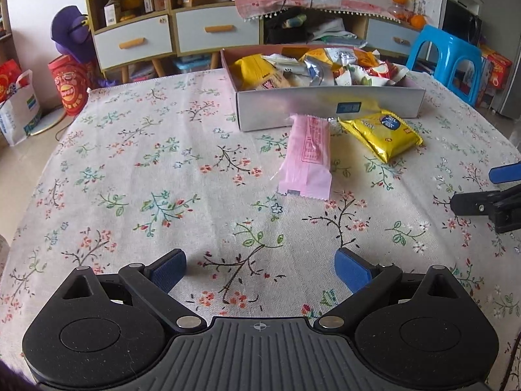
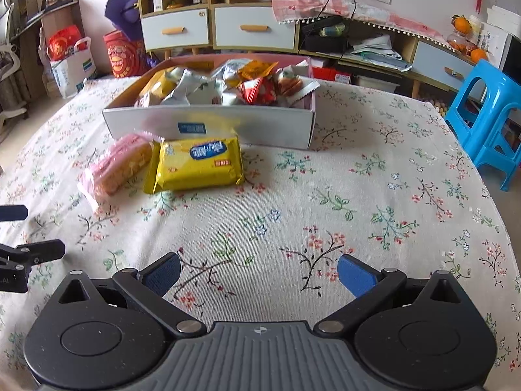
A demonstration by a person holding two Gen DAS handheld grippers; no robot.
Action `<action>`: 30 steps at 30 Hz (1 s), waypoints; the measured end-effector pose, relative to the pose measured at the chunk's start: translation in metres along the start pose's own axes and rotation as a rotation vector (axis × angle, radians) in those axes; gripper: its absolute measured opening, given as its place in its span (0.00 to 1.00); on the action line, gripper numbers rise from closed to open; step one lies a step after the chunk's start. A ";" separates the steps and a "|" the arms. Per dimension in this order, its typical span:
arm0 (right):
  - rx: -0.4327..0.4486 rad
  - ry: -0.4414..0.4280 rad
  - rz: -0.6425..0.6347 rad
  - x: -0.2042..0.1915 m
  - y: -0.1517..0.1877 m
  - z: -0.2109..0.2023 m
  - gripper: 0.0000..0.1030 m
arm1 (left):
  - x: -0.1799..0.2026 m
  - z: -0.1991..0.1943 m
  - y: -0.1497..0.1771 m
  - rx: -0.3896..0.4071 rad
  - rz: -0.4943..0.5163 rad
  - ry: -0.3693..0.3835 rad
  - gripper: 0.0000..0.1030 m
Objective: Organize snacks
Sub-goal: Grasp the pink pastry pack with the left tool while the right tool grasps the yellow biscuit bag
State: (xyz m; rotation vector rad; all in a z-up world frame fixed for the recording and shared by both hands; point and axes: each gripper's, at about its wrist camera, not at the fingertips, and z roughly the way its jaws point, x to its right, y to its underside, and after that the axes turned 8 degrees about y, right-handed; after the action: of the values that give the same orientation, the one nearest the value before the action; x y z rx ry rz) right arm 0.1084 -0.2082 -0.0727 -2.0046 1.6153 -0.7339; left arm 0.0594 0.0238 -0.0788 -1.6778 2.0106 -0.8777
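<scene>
A white cardboard box (image 1: pixel 325 107) full of snack packets stands at the far side of the table; it also shows in the right wrist view (image 2: pixel 254 127). In front of it lie a pink packet (image 1: pixel 307 156) and a yellow packet (image 1: pixel 382 133), also seen in the right wrist view as the pink packet (image 2: pixel 117 166) and the yellow packet (image 2: pixel 198 166). My left gripper (image 1: pixel 260 273) is open and empty, low over the cloth, short of the pink packet. My right gripper (image 2: pixel 259 277) is open and empty, right of and nearer than the yellow packet.
A floral tablecloth (image 1: pixel 130 179) covers the table. A blue plastic stool (image 2: pixel 488 123) stands off the table's right side. Cabinets with drawers (image 1: pixel 195 32) and red bags (image 1: pixel 70 81) stand behind. The right gripper's fingers (image 1: pixel 482 205) show at the left view's right edge.
</scene>
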 end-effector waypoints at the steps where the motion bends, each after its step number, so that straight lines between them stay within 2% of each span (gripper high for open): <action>1: -0.005 0.003 -0.008 -0.002 0.001 0.002 0.91 | 0.001 0.001 0.000 0.006 0.001 0.003 0.98; 4: -0.015 0.007 -0.030 -0.006 0.001 0.007 0.92 | 0.003 0.006 -0.003 0.015 0.007 0.005 1.00; 10: -0.001 -0.039 -0.010 -0.004 -0.001 0.014 0.92 | 0.007 0.018 -0.011 0.057 0.042 0.028 1.00; 21: 0.067 -0.095 -0.057 -0.004 -0.012 0.027 0.92 | 0.008 0.039 -0.034 0.073 0.037 0.033 0.98; 27: 0.086 -0.106 -0.066 -0.006 -0.018 0.033 0.92 | 0.007 0.044 -0.043 0.097 0.029 0.044 0.82; 30: 0.097 -0.117 -0.076 -0.008 -0.022 0.036 0.92 | 0.005 0.044 -0.047 0.111 0.008 0.043 0.67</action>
State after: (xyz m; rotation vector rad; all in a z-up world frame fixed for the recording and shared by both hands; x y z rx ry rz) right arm 0.1473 -0.1946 -0.0865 -2.0097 1.4168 -0.6950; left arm 0.1206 0.0051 -0.0792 -1.6023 1.9568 -1.0111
